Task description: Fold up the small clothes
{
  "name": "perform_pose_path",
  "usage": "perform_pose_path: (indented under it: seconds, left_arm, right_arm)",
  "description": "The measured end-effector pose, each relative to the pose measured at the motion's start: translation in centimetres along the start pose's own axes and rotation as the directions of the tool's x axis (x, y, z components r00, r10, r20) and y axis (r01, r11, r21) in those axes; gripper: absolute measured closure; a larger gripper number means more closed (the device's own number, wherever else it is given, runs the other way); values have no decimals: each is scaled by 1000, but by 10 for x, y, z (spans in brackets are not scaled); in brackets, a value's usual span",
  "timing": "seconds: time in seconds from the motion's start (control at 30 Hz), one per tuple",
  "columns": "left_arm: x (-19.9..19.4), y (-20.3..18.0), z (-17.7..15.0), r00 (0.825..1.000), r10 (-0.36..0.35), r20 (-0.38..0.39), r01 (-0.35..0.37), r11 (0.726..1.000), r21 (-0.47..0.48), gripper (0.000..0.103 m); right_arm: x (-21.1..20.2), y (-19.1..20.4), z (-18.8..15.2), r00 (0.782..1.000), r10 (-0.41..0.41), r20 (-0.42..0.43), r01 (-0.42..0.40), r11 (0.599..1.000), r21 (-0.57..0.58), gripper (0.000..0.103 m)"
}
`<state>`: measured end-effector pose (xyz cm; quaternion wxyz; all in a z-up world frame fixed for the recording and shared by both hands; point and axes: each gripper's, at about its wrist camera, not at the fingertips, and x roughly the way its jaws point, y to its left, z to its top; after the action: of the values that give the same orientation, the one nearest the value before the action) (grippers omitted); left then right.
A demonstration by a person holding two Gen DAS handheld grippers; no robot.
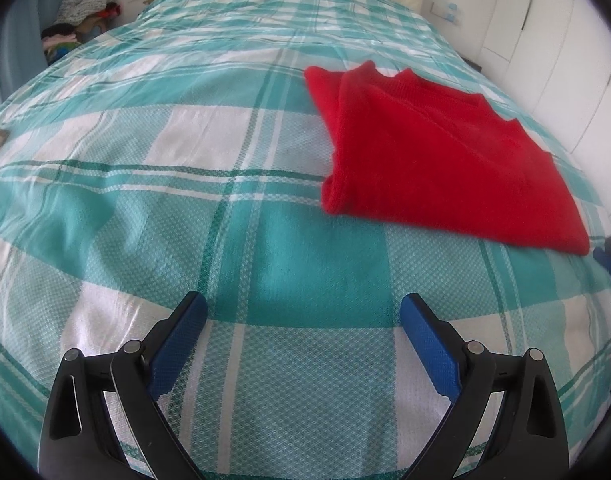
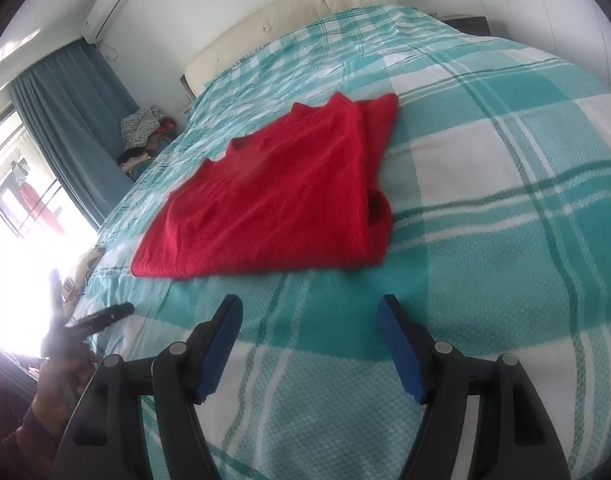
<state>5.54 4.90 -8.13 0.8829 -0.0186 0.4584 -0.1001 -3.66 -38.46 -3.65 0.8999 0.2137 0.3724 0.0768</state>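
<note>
One red knitted sweater lies on the bed, on the teal-and-white checked cover, with a sleeve side turned in over the body. It looks partly folded, and it is laid flat, probably so the next fold can be made cleanly.

The left claw hangs over bare cover well short of the sweater, its two blue pads spread wide with nothing between them. The right claw is just short of the sweater's near hem, also empty, with a moderate gap between the pads. Both look set to come in on the hem from either side (a guess from where they stand).

Count: one sweater, two claws, one hand showing at the lower left of the right wrist view. One pile of mixed clothes sits beside the bed's far corner, seemingly waiting its turn.
</note>
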Motion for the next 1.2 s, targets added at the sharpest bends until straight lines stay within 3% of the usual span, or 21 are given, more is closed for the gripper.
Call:
perform_pose_path:
  seconds: [0.1, 0.2, 0.33, 0.43, 0.47, 0.5, 0.53, 0.57, 0.67, 0.77, 0.87, 0.97, 1.07, 1.2]
  left_arm:
    - [0, -1, 0, 1000, -1, -1, 1, 1000, 2, 4]
    - [1, 1, -1, 1000, -9, -2, 9, 1000, -6, 4]
    - [2, 1, -1, 1000, -11, -9, 11, 1000, -6, 4]
    - [4, 1, 0, 1000, -8, -15, 8, 1000, -1, 3]
    - [4, 0, 0, 1000, -7, -18, 7, 1000, 2, 3]
    - [4, 1, 0, 1000, -7, -20, 7, 1000, 3, 3]
    - [4, 1, 1, 1000, -8, -23, 8, 1000, 3, 3]
    - [4, 1, 1, 1000, -13, -24, 13, 1000, 1, 3]
    - [-1, 6, 3, 999, -39, -24, 39, 999, -22, 3]
    - [-10, 15, 7, 998, -64, -6, 64, 996, -59, 3]
    - [-19, 25, 13, 998, -60, 21, 61, 995, -77, 3]
    - [-26, 36, 17, 999, 1, 52, 3, 997, -76, 3]
    - [-29, 50, 19, 997, 49, 67, -43, 995, -91, 3]
    - [-28, 67, 22, 996, 67, 66, -59, 991, -119, 3]
  right_arm:
    - [11, -10, 45, 998, -54, 16, 53, 998, 44, 33]
    - [37, -31, 78, 997, -79, -25, 81, 989, 126, 33]
    - [77, -49, 93, 993, -58, -102, 78, 977, 199, 34]
    - [92, -49, 95, 995, -41, -91, 59, 979, 196, 38]
    - [96, -48, 95, 995, -29, -95, 48, 979, 198, 47]
    - [102, -48, 96, 993, -18, -114, 41, 979, 198, 69]
    - [109, -46, 97, 988, -23, -152, 52, 981, 188, 83]
    - [112, -42, 98, 983, -58, -175, 88, 982, 168, 92]
    - [105, -11, 112, 971, -170, -167, 184, 980, 70, 93]
    - [99, 35, 133, 963, -205, -174, 211, 977, 15, 93]
    - [107, 91, 151, 967, -161, -199, 165, 986, 5, 93]
    - [132, 145, 159, 965, -125, -230, 126, 992, -13, 93]
    - [171, 192, 150, 958, -96, -271, 94, 995, -22, 93]
    - [216, 233, 123, 941, -122, -314, 105, 992, -70, 93]
